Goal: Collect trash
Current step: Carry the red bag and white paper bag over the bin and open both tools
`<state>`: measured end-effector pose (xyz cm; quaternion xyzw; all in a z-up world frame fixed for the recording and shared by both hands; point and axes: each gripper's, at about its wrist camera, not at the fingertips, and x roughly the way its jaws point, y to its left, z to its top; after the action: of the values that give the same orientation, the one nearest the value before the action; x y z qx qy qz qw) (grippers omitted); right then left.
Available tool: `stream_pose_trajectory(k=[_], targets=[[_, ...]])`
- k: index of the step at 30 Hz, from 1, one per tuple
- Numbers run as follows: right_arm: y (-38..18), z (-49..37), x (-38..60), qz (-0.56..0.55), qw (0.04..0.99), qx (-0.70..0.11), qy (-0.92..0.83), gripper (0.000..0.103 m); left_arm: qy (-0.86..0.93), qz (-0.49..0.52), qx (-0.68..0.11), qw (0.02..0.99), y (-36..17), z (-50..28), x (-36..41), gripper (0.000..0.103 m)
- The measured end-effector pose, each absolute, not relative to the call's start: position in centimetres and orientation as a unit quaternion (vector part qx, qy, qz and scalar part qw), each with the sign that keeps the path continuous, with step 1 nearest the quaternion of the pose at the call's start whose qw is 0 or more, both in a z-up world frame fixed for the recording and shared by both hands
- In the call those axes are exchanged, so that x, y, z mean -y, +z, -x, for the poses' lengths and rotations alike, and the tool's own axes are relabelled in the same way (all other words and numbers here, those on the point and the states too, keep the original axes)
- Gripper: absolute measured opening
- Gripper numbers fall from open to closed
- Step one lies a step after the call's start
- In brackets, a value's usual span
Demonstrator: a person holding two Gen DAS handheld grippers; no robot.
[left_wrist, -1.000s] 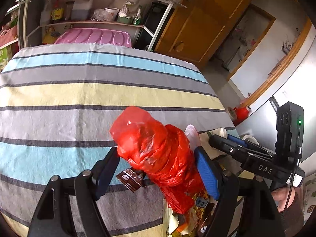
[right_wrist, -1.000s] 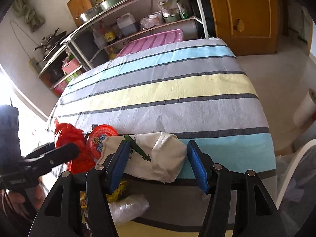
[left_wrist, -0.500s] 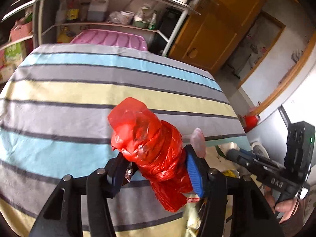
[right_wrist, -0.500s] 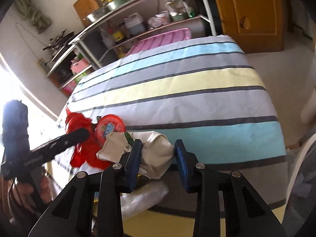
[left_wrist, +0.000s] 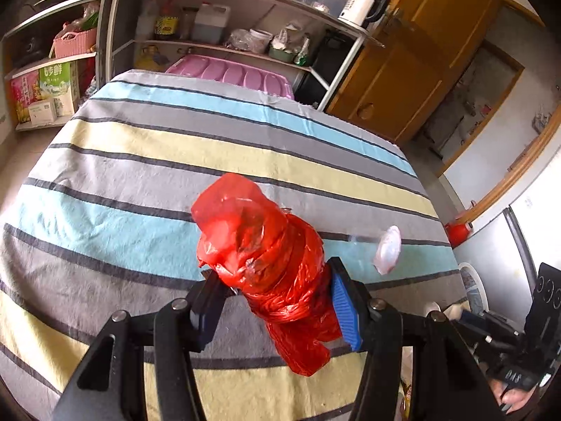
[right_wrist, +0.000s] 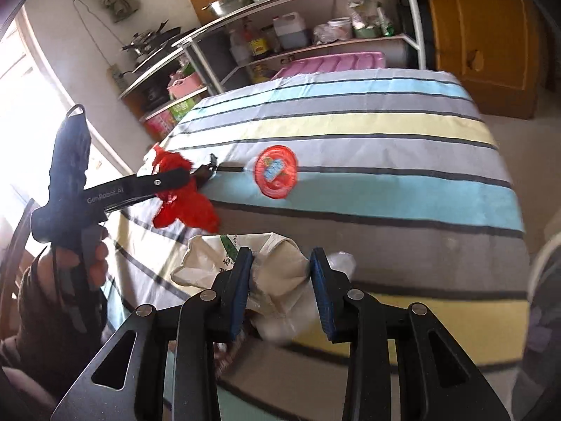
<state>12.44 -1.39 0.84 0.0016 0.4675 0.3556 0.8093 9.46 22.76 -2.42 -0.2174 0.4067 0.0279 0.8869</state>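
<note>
Clamping my left claw (left_wrist: 277,301) on a crumpled red plastic bag (left_wrist: 266,256), I have the blue pads pressed into its sides about half-way open, the bag's loose tail hanging below them over the striped tablecloth (left_wrist: 140,182). My right claw (right_wrist: 280,280) is pinched on a bunched cream cloth bag (right_wrist: 277,263), narrower than the left; green print runs along its fold, but I can only make out a few letters and cannot read the word. Both sets of jaws have just been closing, each with its bag between them.

From the right camera I see the left tool held in a hand (right_wrist: 80,263), its black arm marked "GenRobot.AI" in pale letters. A round red lid (right_wrist: 277,172) with a blue-and-white label lies flat on the blue stripe, well apart from both claws; its writing is too small to read. On the low shelf (left_wrist: 49,66) behind the table stands a green-and-white carton (left_wrist: 58,87) with Chinese characters, beside a pink basket (left_wrist: 75,40). A pink ribbed tray (left_wrist: 231,73) lies just past the table's far edge.
</note>
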Motion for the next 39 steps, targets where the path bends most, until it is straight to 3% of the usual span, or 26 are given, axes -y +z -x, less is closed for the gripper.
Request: stream_pose_trajectory(k=[24, 39], targets=[[5.7, -10.2, 10.0, -0.052, 0.893, -0.382, 0.230, 0.035, -0.037, 0.160, -0.344, 0.924, 4.2, -7.9, -16.5, 0.058], [7.7, -8.9, 16.0, -0.093, 0.916, -0.352, 0.170, 0.035, -0.124, 0.102, -0.346, 0.924, 5.7, -9.7, -7.9, 0.058]])
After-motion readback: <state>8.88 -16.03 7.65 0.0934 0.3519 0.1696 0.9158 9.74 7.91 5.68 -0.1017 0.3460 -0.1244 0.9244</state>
